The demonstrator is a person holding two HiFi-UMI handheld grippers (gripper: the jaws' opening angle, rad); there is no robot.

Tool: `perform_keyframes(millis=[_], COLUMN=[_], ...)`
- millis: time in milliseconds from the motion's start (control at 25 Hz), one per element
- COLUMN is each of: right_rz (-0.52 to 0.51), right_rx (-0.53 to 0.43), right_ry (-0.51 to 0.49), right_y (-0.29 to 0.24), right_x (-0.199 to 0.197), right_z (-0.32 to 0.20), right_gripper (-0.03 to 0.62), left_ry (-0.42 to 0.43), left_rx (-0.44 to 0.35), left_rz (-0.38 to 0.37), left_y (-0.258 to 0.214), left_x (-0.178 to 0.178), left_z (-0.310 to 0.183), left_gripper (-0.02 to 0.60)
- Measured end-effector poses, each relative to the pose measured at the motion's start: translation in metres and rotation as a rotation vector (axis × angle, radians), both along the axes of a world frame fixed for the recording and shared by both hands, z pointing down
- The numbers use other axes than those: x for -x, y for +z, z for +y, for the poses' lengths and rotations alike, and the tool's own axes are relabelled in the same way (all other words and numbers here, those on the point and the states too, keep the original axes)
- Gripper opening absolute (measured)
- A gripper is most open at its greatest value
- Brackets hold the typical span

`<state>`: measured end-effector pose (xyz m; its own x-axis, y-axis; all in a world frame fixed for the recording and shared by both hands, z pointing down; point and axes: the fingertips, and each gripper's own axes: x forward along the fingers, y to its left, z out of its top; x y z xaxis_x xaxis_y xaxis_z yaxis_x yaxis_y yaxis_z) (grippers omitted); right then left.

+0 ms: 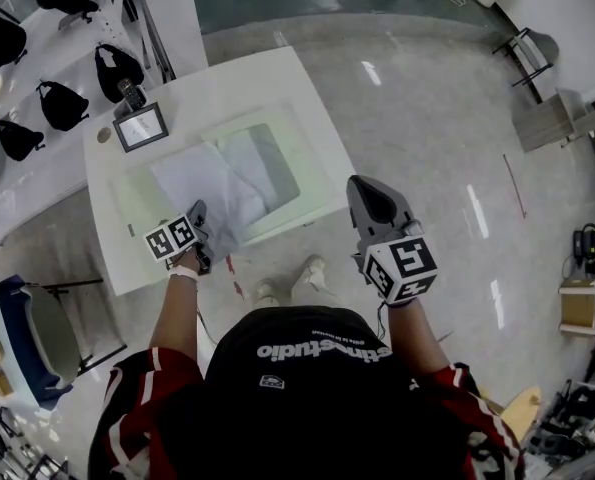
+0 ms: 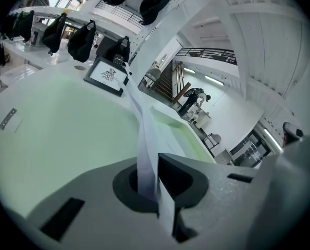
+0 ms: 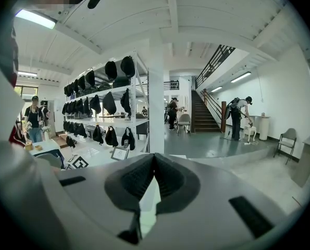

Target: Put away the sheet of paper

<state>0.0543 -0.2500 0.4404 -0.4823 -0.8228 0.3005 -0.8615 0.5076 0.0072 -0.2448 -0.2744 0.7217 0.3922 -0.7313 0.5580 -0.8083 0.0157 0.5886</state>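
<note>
Grey jaws of the left gripper (image 2: 156, 163) clamp one edge of the sheet of paper (image 1: 209, 183), draped across a pale green tray (image 1: 317, 173); the right gripper (image 1: 365, 190) hangs closed and empty. Laying it flat before release looks wisest.

Site was an open, white, shop-like hall: shelving (image 3: 124, 90) stocked with black bags (image 3: 111, 136), framed sign (image 1: 141, 126) on a white table (image 1: 257, 83), staircase (image 3: 204, 113), polished grey floor (image 1: 427, 118).
</note>
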Motion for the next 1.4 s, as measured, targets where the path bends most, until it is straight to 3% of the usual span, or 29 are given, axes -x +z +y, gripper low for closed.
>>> perform_keyframes(millis=[760, 1160, 1400], right_rz=[-0.004, -0.002, 0.003], right_rx=[0.006, 0.021, 0.026], right_ry=[0.025, 0.042, 0.038], right_y=[0.002, 0.009, 0.010], right_x=[-0.021, -0.033, -0.035], right_z=[-0.009, -0.014, -0.017], right_gripper=[0.003, 0.003, 0.003], left_ry=[0.052, 0.063, 0.112], left_rx=[-0.028, 0.042, 0.075], left_rz=[0.036, 0.040, 0.052], left_y=[-0.015, 0.009, 0.018], left_x=[-0.029, -0.036, -0.050], left_z=[-0.026, -0.026, -0.027], left_gripper=[0.006, 0.006, 0.006])
